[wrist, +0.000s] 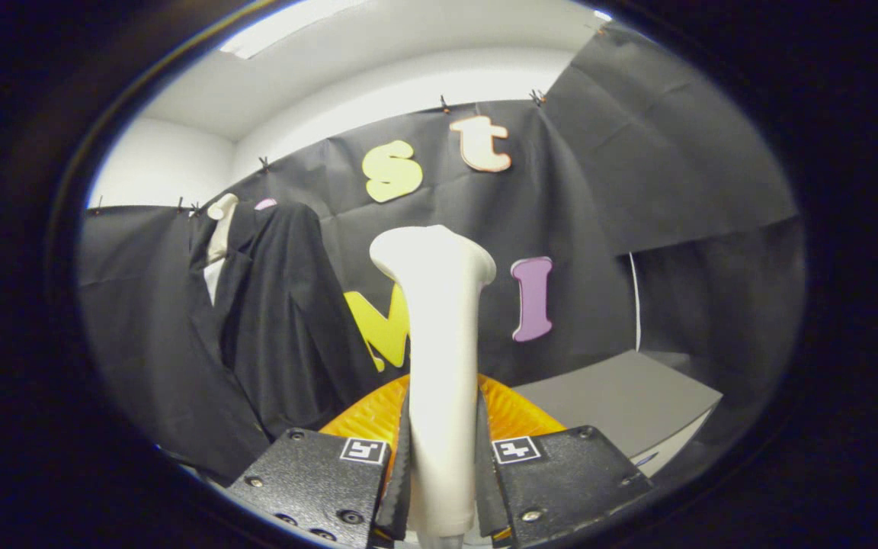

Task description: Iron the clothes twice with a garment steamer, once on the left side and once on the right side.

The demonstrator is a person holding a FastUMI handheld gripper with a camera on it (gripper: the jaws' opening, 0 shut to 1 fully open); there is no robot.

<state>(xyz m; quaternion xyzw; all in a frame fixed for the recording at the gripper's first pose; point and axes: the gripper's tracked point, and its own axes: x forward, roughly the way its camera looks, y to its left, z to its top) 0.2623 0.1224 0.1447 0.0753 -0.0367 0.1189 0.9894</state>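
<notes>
Gripper [443, 473] clamped both fingers on white steamer handle [439, 366], pointing up and forward. Black garment [279, 320] on mannequin far left, well apart. Orange thing [519, 415] just behind fingers, grey tabletop [629, 404] right.

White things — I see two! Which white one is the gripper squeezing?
The tall white steamer handle: both fingers of the gripper press on it. The other white thing, the mannequin neck, pokes out of the black garment beyond them.
</notes>
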